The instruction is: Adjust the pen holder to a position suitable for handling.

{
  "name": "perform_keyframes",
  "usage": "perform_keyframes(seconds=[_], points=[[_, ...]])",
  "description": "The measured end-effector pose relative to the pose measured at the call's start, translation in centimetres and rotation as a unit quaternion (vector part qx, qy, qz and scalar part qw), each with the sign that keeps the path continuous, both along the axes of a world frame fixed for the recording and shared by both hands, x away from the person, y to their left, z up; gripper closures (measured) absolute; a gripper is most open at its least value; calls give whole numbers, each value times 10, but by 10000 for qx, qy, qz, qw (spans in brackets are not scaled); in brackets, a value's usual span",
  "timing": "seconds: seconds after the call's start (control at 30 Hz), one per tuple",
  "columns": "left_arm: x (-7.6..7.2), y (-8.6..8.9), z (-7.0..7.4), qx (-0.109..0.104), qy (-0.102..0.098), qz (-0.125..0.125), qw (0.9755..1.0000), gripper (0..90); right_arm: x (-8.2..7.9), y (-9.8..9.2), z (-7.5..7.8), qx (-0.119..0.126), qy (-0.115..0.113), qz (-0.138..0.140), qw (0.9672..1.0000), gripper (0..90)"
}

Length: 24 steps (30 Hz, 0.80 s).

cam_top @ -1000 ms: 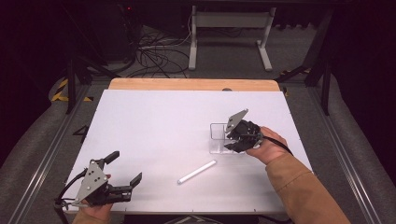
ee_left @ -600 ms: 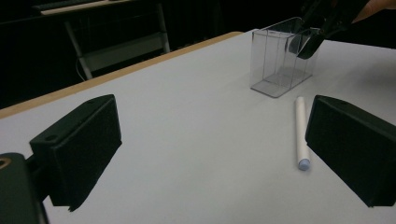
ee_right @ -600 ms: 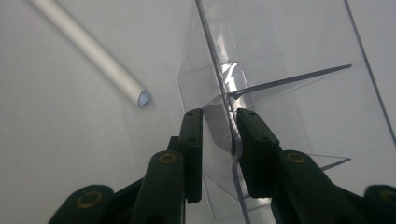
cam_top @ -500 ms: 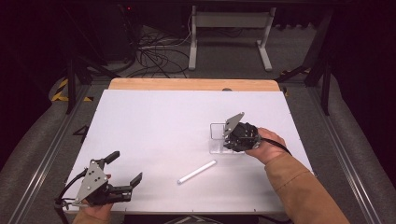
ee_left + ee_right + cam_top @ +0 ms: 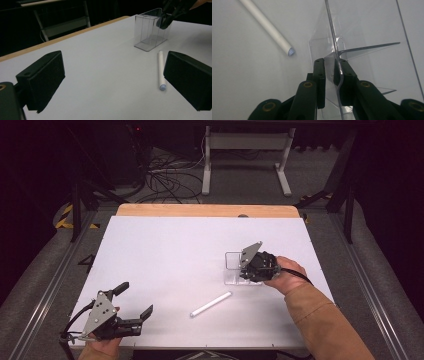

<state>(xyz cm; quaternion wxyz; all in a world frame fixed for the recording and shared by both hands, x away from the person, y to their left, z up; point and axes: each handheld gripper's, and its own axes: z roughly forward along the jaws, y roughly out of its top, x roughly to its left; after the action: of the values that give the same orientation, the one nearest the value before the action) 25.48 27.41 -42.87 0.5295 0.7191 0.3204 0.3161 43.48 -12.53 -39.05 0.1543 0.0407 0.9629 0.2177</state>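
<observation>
Clear box [image 5: 234, 268]: right gripper [image 5: 248, 271] has just closed on its wall; white tube [image 5: 211, 304] at 7 o'clock. Left gripper [image 5: 134, 301] open, empty.

The person wears a tan sleeve [image 5: 320, 320] at lower right, and each black gripper [image 5: 131, 301] carries a grey three-cornered plate [image 5: 100, 312] with screws.

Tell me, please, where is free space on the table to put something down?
The far half of the white table beyond the clear box is bare. The strip between box and white tube is tight, with the right gripper there.
</observation>
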Motion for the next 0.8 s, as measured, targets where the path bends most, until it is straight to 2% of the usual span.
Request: perform_keyframes(seconds=[0.2,0.27,0.3,0.33,0.53,0.67,0.73,0.77,0.8], points=[[1,0,0,7,-2,-2,10000,44,-1,0,5,129,-59,118,9998,852],[1,0,0,5,1,-3,10000,44,-2,2,9,174,-166,136,9996,856],[1,0,0,15,-5,-6,10000,44,-2,4,11,152,-208,248,9994,856],[1,0,0,15,-5,-6,10000,44,-3,6,13,222,-220,199,9993,855],[1,-1,-1,12,17,-27,10000,44,-3,25,26,301,-340,356,9983,854],[1,-1,-1,13,16,-31,10000,44,-3,37,29,275,-304,438,9982,848],[1,-1,-1,10,19,-38,10000,44,-3,51,31,282,-301,516,9978,847],[1,-1,-1,8,21,-39,10000,44,-3,51,31,282,-301,516,9978,847],[1,-1,-1,5,23,-42,10000,44,-2,60,31,252,-297,617,9973,847]])
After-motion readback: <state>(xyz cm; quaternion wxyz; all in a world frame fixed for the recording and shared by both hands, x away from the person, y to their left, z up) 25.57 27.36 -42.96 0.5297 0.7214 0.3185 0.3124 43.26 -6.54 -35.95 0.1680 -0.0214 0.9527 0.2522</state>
